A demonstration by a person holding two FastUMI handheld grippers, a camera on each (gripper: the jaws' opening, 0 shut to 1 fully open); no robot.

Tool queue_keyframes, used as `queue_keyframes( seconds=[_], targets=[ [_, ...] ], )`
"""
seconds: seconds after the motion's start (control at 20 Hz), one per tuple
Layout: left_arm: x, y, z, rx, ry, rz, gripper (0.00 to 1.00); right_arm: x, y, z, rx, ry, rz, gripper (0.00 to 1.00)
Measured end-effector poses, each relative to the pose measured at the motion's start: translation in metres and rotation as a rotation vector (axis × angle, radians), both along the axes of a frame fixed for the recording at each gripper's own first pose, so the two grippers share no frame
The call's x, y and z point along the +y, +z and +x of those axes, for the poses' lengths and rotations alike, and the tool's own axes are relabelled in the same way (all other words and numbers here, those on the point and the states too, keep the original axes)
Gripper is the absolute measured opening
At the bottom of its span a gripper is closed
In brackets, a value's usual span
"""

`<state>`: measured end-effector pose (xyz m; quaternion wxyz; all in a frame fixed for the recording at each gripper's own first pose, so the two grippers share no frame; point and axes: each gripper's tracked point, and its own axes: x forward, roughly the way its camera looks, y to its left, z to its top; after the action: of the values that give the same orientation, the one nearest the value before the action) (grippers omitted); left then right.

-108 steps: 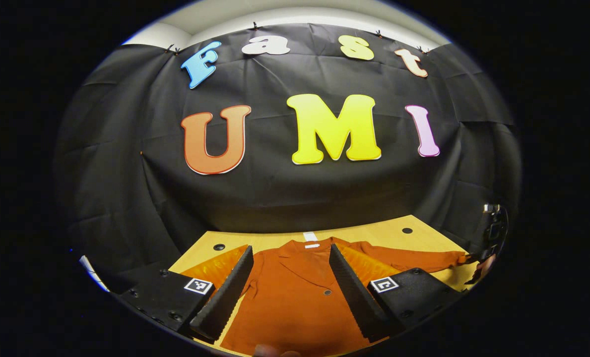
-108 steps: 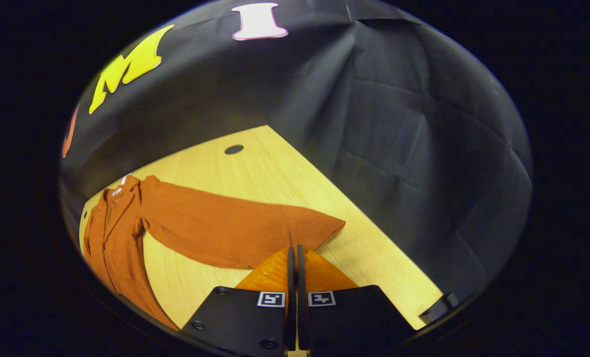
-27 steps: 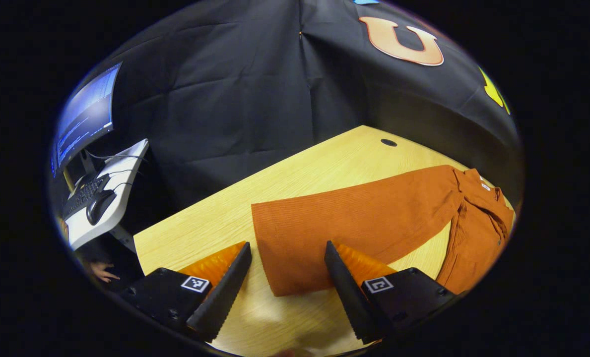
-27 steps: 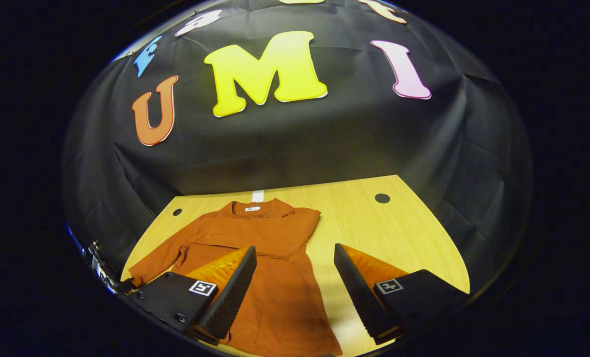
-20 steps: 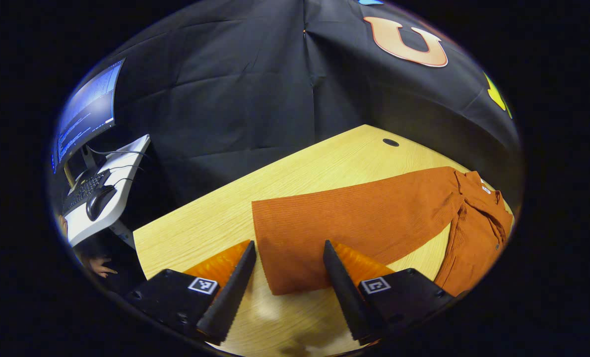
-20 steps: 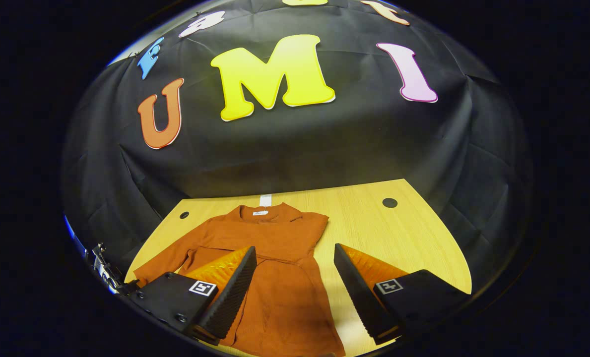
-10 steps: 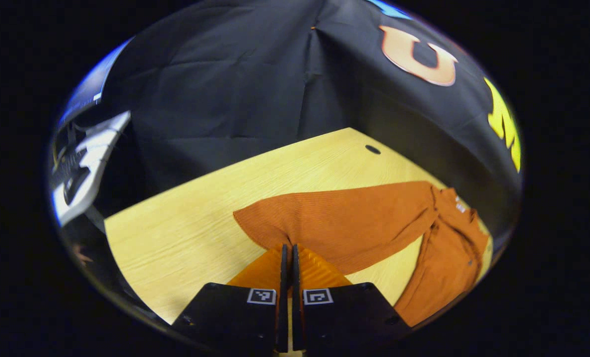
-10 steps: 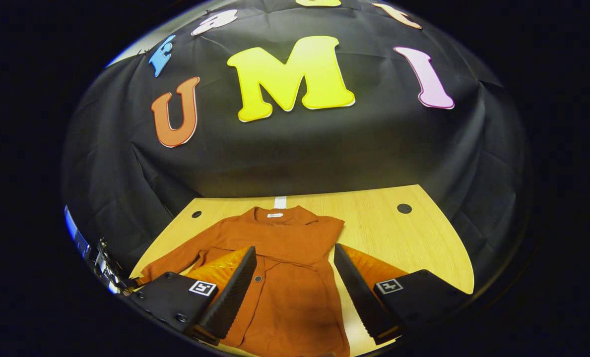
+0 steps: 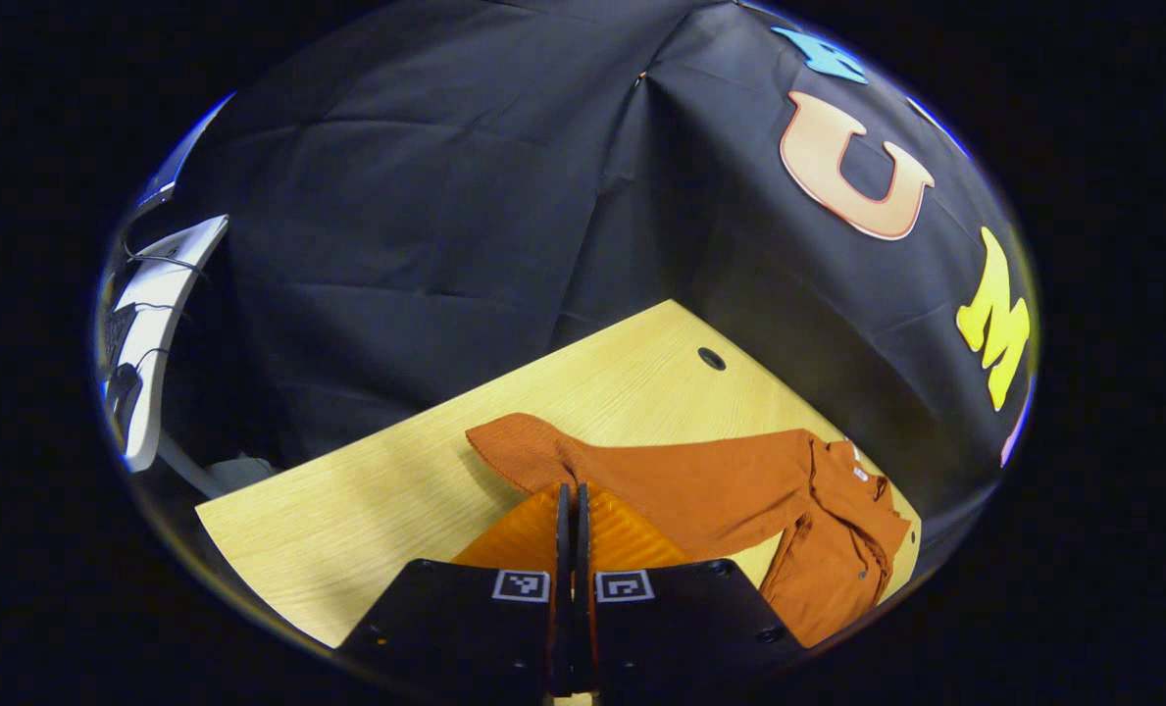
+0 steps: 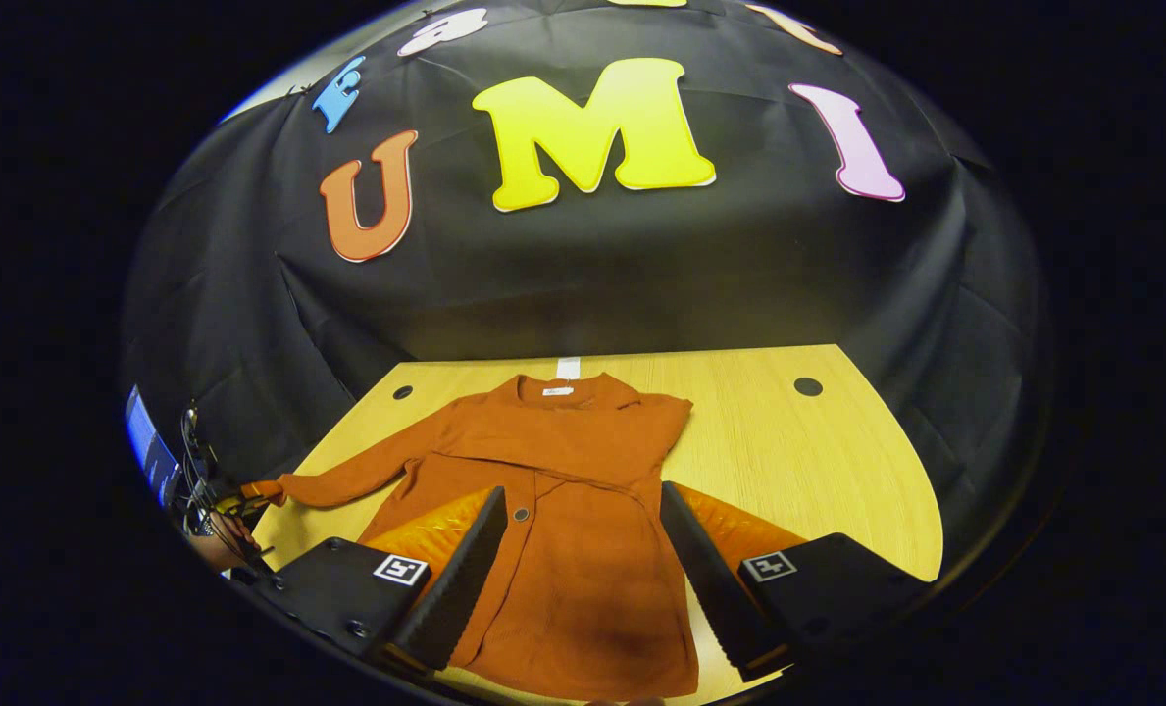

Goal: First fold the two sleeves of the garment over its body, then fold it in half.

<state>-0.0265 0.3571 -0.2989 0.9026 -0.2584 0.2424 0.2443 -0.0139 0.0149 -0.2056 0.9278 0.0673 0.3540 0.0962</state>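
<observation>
Garment [image 10: 563, 529] lies flat on the wooden table [image 10: 818, 461], collar at the far end, straight ahead of my right gripper [image 10: 583, 579], whose fingers stand wide apart above the lower body of the cloth. One sleeve [image 10: 563, 451] lies folded across the chest. The other sleeve [image 9: 661, 471] stretches out sideways, its long axis running from the shoulder, ahead and to the right of my left gripper [image 9: 571, 500], to the cuff just in front of the jaws. Left jaws are pressed together at that cuff; whether cloth is pinched between them I cannot tell. My judgement: the left gripper is nearer and must carry the cuff rightward along the sleeve's axis onto the body. A small white neck label [image 10: 551, 391] and a paper tag [image 10: 569, 368] sit at the collar; any writing is too small to read.
</observation>
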Motion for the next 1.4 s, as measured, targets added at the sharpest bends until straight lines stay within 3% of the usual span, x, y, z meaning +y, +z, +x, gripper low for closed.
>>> queue_keyframes(
  seconds=[0.35, 0.65, 0.85, 1.0, 1.4],
  targets=[
    [0.000, 0.092, 0.080, -0.108, -0.125, 0.086, 0.03, -0.029, 0.006, -0.009, -0.026, -0.074, 0.027, 1.00],
    [-0.057, 0.180, 0.171, -0.201, -0.281, 0.141, 0.03, -0.067, 0.006, -0.033, -0.036, -0.182, 0.073, 1.00],
    [-0.131, 0.209, 0.227, -0.226, -0.451, 0.202, 0.03, -0.105, 0.010, -0.052, -0.062, -0.270, 0.063, 1.00],
    [-0.199, 0.219, 0.262, -0.246, -0.556, 0.153, 0.03, -0.134, 0.013, -0.067, -0.073, -0.337, 0.055, 1.00],
    [-0.398, 0.152, 0.296, -0.174, -0.858, 0.160, 0.03, -0.202, 0.016, -0.124, -0.040, -0.493, -0.007, 0.98]
  ],
)
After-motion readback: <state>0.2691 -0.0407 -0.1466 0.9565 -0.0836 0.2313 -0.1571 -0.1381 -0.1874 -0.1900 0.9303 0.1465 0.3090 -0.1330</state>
